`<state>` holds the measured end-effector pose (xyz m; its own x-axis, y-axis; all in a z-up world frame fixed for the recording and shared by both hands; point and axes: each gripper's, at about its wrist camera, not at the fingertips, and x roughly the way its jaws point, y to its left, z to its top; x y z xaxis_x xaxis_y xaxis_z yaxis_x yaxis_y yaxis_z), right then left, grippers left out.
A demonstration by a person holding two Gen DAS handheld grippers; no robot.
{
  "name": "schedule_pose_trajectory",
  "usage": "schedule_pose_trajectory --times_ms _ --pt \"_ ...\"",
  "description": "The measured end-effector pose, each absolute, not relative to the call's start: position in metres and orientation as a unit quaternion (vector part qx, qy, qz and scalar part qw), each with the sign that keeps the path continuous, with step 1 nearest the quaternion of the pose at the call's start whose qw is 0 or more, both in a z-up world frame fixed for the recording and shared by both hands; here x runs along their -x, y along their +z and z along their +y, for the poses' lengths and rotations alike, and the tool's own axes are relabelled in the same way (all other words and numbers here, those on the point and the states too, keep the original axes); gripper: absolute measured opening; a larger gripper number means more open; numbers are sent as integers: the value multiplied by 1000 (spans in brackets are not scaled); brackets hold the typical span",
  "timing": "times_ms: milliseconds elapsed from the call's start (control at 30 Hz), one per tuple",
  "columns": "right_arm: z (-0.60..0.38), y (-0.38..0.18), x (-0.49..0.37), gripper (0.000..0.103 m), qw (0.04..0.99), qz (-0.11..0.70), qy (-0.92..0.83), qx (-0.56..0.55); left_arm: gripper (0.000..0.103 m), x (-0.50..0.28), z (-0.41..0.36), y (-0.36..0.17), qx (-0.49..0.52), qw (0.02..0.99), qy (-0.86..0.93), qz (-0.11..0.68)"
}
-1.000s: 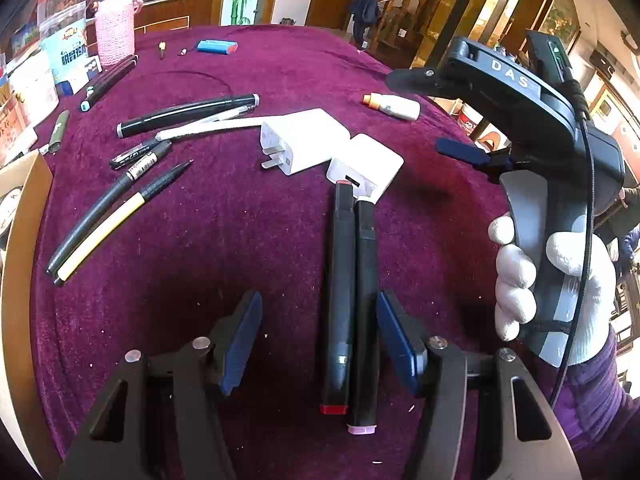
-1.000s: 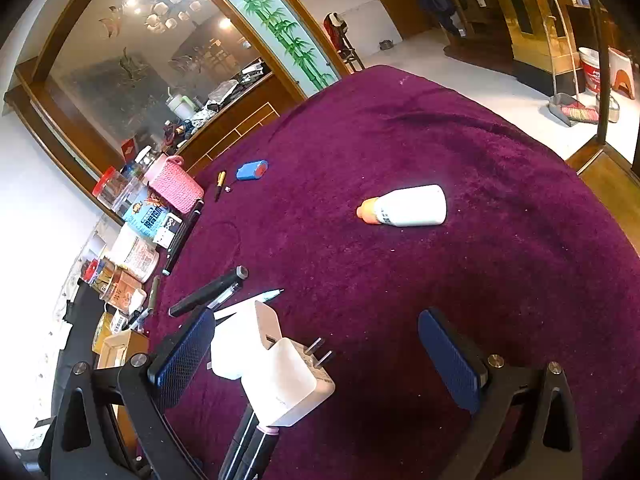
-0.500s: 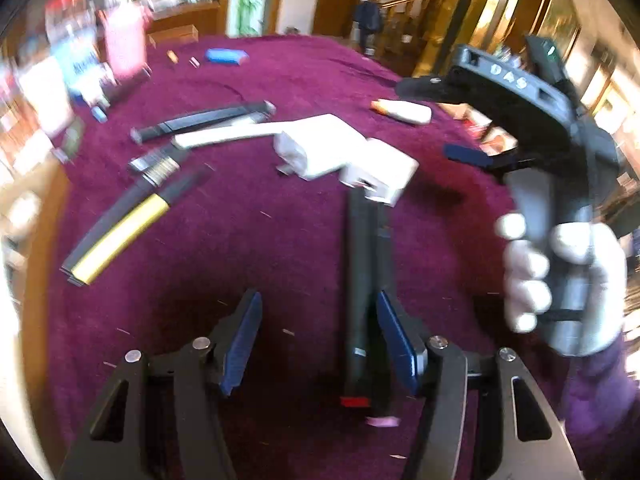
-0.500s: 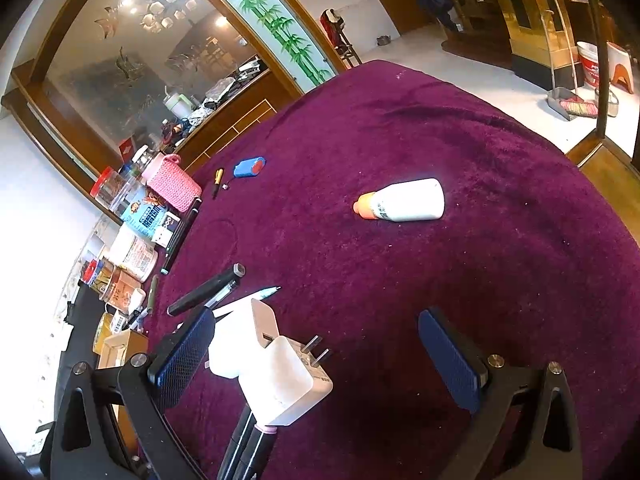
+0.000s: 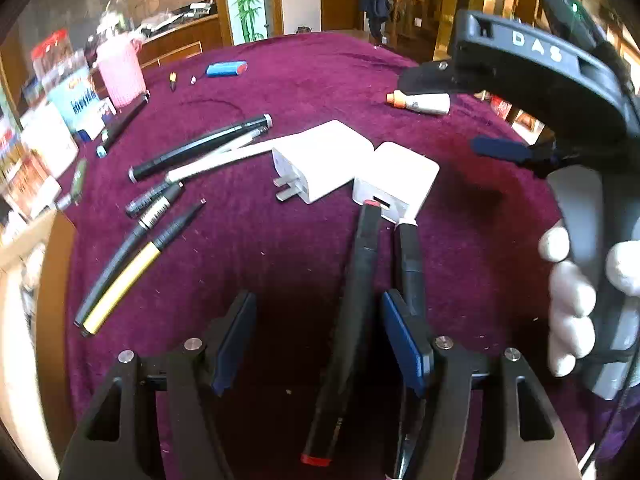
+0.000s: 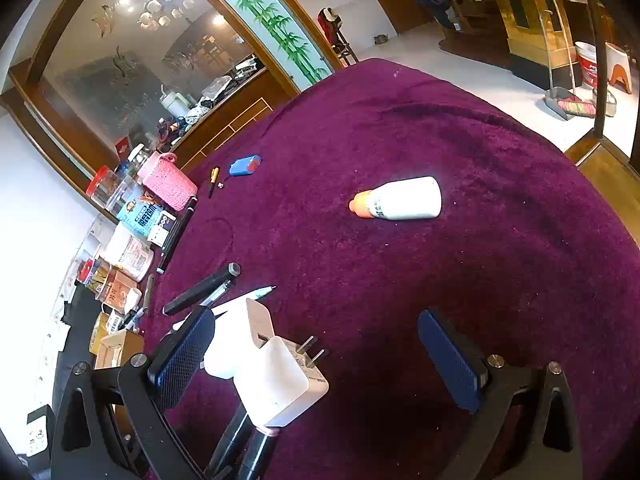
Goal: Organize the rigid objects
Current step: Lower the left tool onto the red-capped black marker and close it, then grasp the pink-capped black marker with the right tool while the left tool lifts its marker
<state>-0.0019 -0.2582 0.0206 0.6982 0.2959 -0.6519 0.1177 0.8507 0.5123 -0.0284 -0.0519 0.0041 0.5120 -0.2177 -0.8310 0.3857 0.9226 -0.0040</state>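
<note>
I am partway through tidying the loose things on the purple table (image 5: 248, 248), and the step in hand is the 2 black markers near its near edge. My left gripper (image 5: 318, 340) stands half wide, holding nothing. The red-capped marker (image 5: 352, 308) lies between its jaws, touched by neither pad that I can see. The pink-capped marker (image 5: 410, 256) lies just beside it, and its lower length passes behind my right-side pad (image 5: 402, 344), so I cannot tell whether that pad rests on it.

Both markers point at the smaller white charger (image 5: 396, 180), their far tips against its base. The larger white charger (image 5: 320, 160) sits touching it, toward the middle of the table. The other pens (image 5: 160, 204) lie fanned out toward the left edge.

My judgement: next I must center the jaws over 1 marker only, or over both, then close and lift clear of the charger.

My left hand tips steeply down at the cloth. My gloved right hand (image 5: 576, 300) holds the right gripper (image 6: 316, 364) raised beside it, jaws wide and empty, the smaller charger on the cloth between them.
</note>
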Motion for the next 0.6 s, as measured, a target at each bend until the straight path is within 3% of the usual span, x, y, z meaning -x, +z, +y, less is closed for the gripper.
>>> schedule_pose_trajectory --times_ms 33,100,167,600 --pt "-258 20 1 102 882 387 47 -265 57 32 -50 4 -86 865 -177 461" --pt "-258 18 0 102 882 390 41 -260 24 40 -43 6 -78 868 -183 455" --pt "-258 16 -1 102 883 393 34 -256 14 45 -28 9 -40 862 -198 465" --pt "-244 26 25 103 868 415 74 -261 14 118 78 80 79 900 -189 385"
